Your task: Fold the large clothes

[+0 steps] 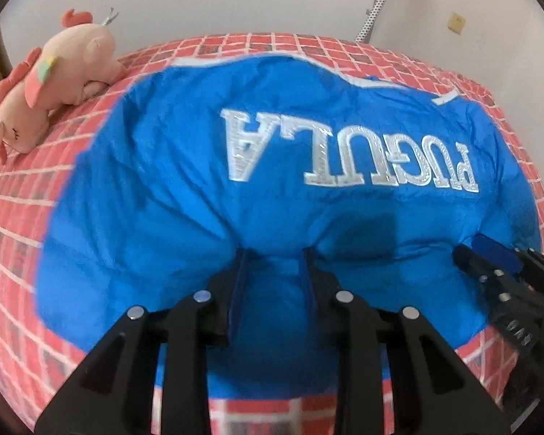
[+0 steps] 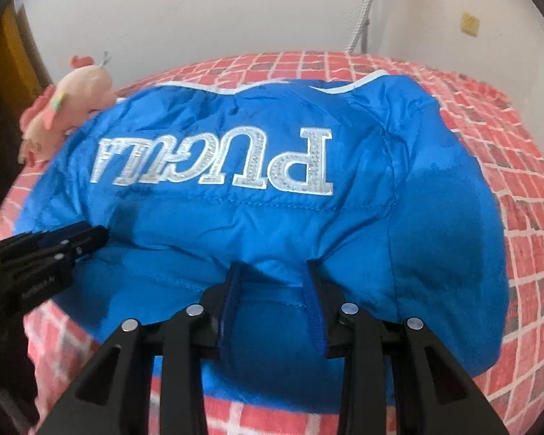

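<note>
A puffy blue jacket [image 1: 235, 199] with large white letters lies spread on a red checked bedspread [image 1: 18, 217], the letters upside down to me. My left gripper [image 1: 273, 259] is shut on a bunched fold of the jacket's near edge, and blue fabric fills the gap between its fingers. To its right, my right gripper [image 1: 478, 252] bites the same edge. In the right wrist view, the right gripper [image 2: 273, 270] pinches a puffed fold of the jacket [image 2: 272, 224]. The left gripper [image 2: 94, 235] shows at the left on the jacket's edge.
A pink plush toy [image 1: 54, 83] lies at the bed's far left corner, touching the jacket's far edge [image 2: 69, 108]. A white wall with a hanging hose [image 1: 377, 3] stands behind the bed. Dark furniture [image 2: 3, 90] rises at the left. Bare bedspread [image 2: 526, 217] lies right of the jacket.
</note>
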A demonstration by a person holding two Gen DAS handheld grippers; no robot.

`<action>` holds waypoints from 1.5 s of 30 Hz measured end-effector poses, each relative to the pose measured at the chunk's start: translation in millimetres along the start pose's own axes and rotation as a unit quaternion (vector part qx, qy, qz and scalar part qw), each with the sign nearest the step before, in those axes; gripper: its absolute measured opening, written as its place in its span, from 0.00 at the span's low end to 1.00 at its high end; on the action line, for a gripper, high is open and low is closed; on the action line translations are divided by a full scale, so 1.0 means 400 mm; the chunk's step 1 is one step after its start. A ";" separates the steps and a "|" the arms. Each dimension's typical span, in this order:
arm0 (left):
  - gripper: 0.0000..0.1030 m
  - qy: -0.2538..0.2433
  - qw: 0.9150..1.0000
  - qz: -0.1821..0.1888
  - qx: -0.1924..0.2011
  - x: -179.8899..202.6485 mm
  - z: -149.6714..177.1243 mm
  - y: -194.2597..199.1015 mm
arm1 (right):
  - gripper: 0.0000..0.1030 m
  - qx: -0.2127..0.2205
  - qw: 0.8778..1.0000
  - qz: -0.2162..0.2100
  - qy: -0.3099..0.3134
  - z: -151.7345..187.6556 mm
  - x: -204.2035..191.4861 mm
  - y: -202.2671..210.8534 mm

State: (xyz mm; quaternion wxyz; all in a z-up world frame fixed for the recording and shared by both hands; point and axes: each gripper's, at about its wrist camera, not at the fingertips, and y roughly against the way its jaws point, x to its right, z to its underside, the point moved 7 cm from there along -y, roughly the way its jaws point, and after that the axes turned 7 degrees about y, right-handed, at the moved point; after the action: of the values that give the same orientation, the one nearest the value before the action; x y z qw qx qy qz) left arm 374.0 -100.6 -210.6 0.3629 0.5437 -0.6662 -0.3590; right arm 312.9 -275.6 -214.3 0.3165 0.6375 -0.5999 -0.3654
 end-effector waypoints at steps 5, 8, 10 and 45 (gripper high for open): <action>0.60 0.020 0.998 -0.018 0.060 -0.120 -0.082 0.136 | 0.55 0.023 0.999 -0.008 -0.046 -0.059 0.123 0.109; 0.65 0.054 0.996 -0.036 0.055 -0.238 -0.132 0.149 | 0.70 0.015 0.997 0.000 -0.082 -0.090 0.225 0.130; 0.70 0.072 0.996 -0.046 0.032 -0.300 -0.152 0.126 | 0.73 0.000 0.995 0.009 -0.095 -0.101 0.285 0.120; 0.10 0.102 0.994 0.049 -0.008 -0.286 -0.063 0.196 | 0.20 -0.041 0.980 -0.156 -0.119 -0.026 0.235 0.209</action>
State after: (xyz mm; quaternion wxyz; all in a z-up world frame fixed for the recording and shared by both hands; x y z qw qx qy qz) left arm 376.2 22.0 -140.8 0.4502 0.5409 -0.6491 -0.2887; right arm 278.1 -376.4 -146.5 0.2079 0.6618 -0.5106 -0.5081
